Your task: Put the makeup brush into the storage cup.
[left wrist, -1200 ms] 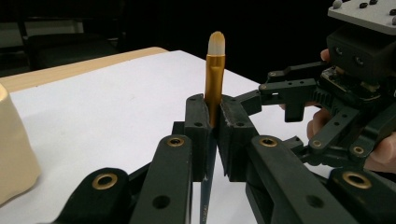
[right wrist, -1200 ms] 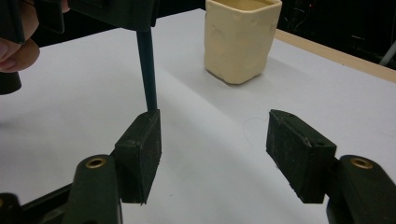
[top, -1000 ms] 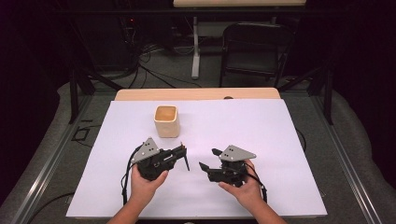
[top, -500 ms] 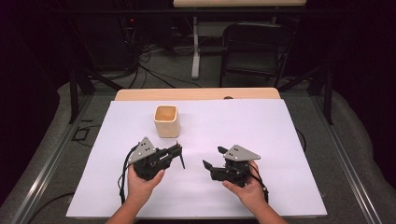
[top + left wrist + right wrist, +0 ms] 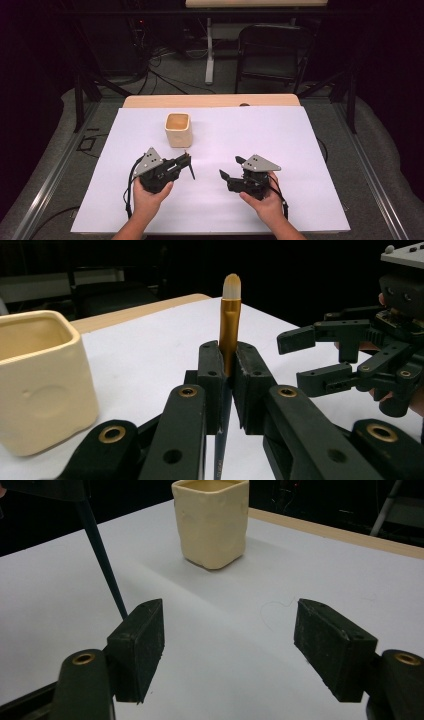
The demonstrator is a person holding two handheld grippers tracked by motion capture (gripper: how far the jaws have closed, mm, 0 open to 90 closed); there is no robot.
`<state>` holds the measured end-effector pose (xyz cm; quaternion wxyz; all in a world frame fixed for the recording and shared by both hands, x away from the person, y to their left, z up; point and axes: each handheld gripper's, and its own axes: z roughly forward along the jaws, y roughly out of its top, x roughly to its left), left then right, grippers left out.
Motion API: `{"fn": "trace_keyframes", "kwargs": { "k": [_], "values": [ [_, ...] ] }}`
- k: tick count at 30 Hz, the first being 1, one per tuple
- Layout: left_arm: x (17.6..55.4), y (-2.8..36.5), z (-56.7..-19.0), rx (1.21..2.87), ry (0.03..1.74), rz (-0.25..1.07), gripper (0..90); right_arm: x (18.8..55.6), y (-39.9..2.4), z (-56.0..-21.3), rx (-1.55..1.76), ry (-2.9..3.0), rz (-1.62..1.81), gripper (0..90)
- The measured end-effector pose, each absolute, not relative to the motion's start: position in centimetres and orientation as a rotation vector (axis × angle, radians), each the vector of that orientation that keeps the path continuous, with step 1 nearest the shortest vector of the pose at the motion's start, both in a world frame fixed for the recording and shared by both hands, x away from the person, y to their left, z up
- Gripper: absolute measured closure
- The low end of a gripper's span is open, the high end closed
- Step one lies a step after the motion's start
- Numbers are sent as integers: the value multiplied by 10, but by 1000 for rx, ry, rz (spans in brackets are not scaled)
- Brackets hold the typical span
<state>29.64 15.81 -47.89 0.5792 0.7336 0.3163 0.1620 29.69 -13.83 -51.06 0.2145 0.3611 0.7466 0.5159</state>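
My left gripper (image 5: 187,159) (image 5: 228,357) is shut on a brush (image 5: 230,325) with a gold ferrule and pale bristles; the bristles point up past the jaws. Its dark handle (image 5: 191,170) (image 5: 102,560) slants down toward the white sheet. A cream square cup (image 5: 178,130) (image 5: 40,380) (image 5: 211,520) stands just beyond the left gripper. My right gripper (image 5: 231,167) (image 5: 230,645) (image 5: 296,360) hovers low, to the right of the brush and facing it. Its jaws have just been opening, stand wide apart, and hold nothing.
A white sheet (image 5: 260,135) covers the wooden table (image 5: 210,101). Behind the table stand a dark chair (image 5: 272,55) and a table leg, with cables on the floor.
My left gripper has drifted slightly to the left with the brush still in it. The right gripper has stayed in place, its jaws a little wider.
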Motion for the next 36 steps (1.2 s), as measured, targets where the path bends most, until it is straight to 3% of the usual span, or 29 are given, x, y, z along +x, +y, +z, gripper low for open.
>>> {"fn": "trace_keyframes", "kwargs": {
  "k": [36],
  "values": [
    [299,182,-475,1670,814,485,825,298,-137,-513,1004,2070,1414,279]
  ]
}}
